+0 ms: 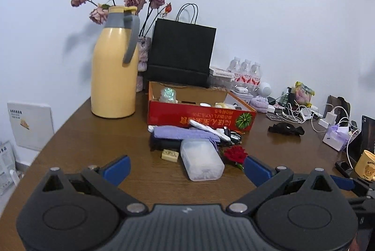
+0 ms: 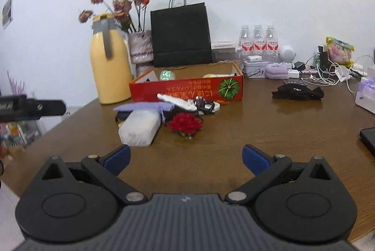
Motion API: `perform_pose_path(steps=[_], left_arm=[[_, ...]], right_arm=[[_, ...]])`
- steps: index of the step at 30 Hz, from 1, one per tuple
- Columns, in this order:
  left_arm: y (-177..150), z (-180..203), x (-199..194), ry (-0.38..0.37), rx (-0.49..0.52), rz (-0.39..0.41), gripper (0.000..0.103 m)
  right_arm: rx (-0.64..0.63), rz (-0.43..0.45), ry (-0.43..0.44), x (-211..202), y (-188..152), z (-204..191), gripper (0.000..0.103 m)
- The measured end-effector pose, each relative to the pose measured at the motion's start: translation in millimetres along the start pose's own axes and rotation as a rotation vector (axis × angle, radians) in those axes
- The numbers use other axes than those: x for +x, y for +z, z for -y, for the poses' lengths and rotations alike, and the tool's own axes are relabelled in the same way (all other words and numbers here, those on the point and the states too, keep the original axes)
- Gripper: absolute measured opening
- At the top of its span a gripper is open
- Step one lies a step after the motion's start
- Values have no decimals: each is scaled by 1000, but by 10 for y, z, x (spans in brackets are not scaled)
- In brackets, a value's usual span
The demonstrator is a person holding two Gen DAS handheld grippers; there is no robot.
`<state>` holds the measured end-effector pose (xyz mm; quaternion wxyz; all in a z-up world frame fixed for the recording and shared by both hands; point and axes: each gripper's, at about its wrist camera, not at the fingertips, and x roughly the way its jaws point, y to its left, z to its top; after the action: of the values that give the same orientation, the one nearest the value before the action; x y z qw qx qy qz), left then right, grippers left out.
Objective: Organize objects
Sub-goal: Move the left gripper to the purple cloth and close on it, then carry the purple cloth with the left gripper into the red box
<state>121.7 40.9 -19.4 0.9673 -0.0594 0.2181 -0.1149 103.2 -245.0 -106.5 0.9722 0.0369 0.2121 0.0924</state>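
red box (image 1: 199, 118) behind clutter – both hand-held grippers wide.

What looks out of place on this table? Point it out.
A loose heap lies on the table in front of the red box rather than in it: a clear plastic case, a purple cloth, a red flower and small cables. The box's printing reads upside down. Both grippers are open, holding nothing.

table (image 2: 257, 124): brown wood grain, slight sheen
clear box (image 2: 138, 127): frosted translucent plastic
red box (image 2: 187, 89): printed cardboard
black bag (image 2: 180, 35): matt paper
jug (image 2: 110, 70): smooth yellow plastic
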Motion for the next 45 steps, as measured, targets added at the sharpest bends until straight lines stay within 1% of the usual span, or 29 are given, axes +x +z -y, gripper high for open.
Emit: perform_pose_path(steps=[2,4,5,8,10,12,14,16,19,20,21,22,23,24,25,26,27,28,29,30,31,32,33,34,35,36,39,42,45], left_arm=[[-59,38,67,16,3,-26,103],[-104,111,168,65,36,-68,103],[-122,124,208,85,50,-74,103],[-143,112,337,99,60,-90,103],[-123,108,474,83,70,-95,103],[-92,126,659,81,96,-96,103],[-55,141,858,82,130,-79,102],[23,108,1085,86,149,-72,101],[233,-50,1469,77,123,-74,101],[300,-114,1605,72,107,-88,97],[364,-187,1748,77,82,-113,89],[426,-277,1910,78,48,-145,88],[460,-343,2020,73,21,-169,87],[488,-422,2147,57,-14,-204,83],[507,-475,2231,30,-34,-224,79],[507,-517,2288,7,-55,-236,69],[503,-568,2356,0,-87,-260,47],[500,-602,2387,9,-113,-273,44],[505,-621,2372,17,-123,-259,35],[506,-624,2351,26,-119,-253,30],[513,-622,2331,35,-113,-249,27],[517,-617,2303,42,-107,-249,23],[520,-609,2279,43,-104,-251,20],[525,-594,2230,48,-96,-251,18],[536,-575,2171,48,-86,-246,9],[546,-543,2090,38,-75,-233,2],[544,-377,1721,-15,-62,-175,2],[442,-162,1321,-38,-32,-132,2],[290,-45,944,-54,-79,-105,2]], right_arm=[[-41,3,-8,-11,-34,4,103],[-102,21,-38,-7,-44,23,103],[-133,27,-64,6,-35,38,103],[-167,33,-109,100,22,133,103],[-148,22,-96,238,121,228,99],[-130,12,-74,408,231,289,90],[-114,0,-41,609,341,304,86],[-106,-17,1,835,428,283,85],[-119,-57,40,1223,510,180,83],[-105,-82,56,1365,548,160,78],[-73,-97,84,1481,586,167,73],[-28,-108,120,1602,630,180,72],[29,-115,158,1741,684,196,68],[65,-116,176,1829,717,198,63],[94,-119,193,1937,758,186,61],[115,-130,211,2058,787,167,59],[127,-156,221,2188,801,137,52],[134,-182,229,2296,795,118,45],[151,-216,241,2424,776,93,31],[178,-239,252,2516,751,81,27],[197,-239,246,2556,730,72,27],[185,-226,238,2543,724,46,24],[165,-214,234,2506,726,15,14],[151,-199,232,2449,736,-9,9],[137,-179,230,2360,743,-31,9],[126,-164,232,2287,758,-29,8],[78,-101,232,1920,772,-79,8],[50,-37,213,1437,707,-120,8],[34,9,194,1003,556,-151,8]])
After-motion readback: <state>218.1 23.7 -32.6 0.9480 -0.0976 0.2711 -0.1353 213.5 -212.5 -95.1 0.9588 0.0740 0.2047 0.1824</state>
